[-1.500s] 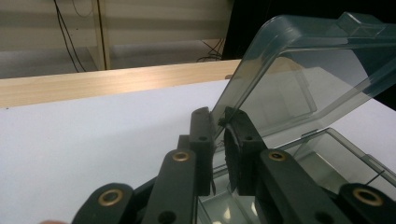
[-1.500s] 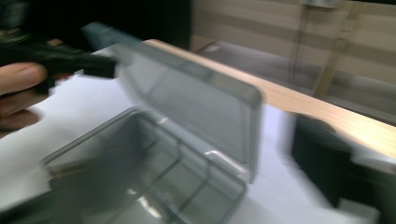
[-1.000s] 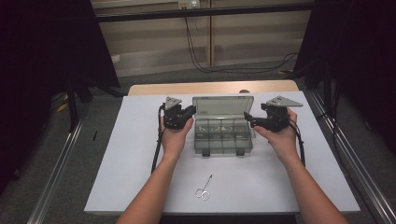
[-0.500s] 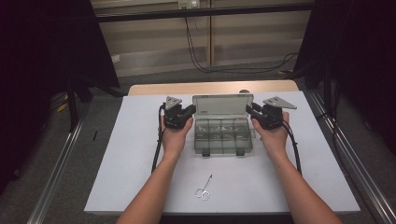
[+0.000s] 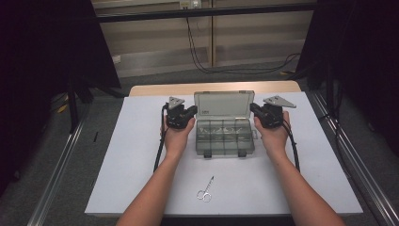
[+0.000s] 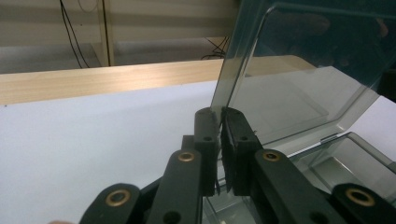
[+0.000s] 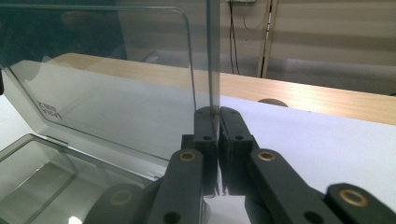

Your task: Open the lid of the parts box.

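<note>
Nearest the person, a small pair of scissors [image 5: 205,190] lies on the white counter [image 5: 127,160], apart from everything else. Beyond it, at the counter's middle, sits a clear compartment box [image 5: 225,138]. Its divided tray holds what look like small pale pieces, too small to identify. Its lid [image 5: 224,104] stands raised at the far side. The left hand-held gripper [image 6: 219,119] has its jaws closed on the lid's left side edge. The right hand-held gripper [image 7: 218,119] has just been closing and now pinches the lid's right side edge. Farther back, a strip of bare wood [image 5: 155,89] borders the counter, with cables [image 5: 202,56] hanging against the wall behind.
</note>
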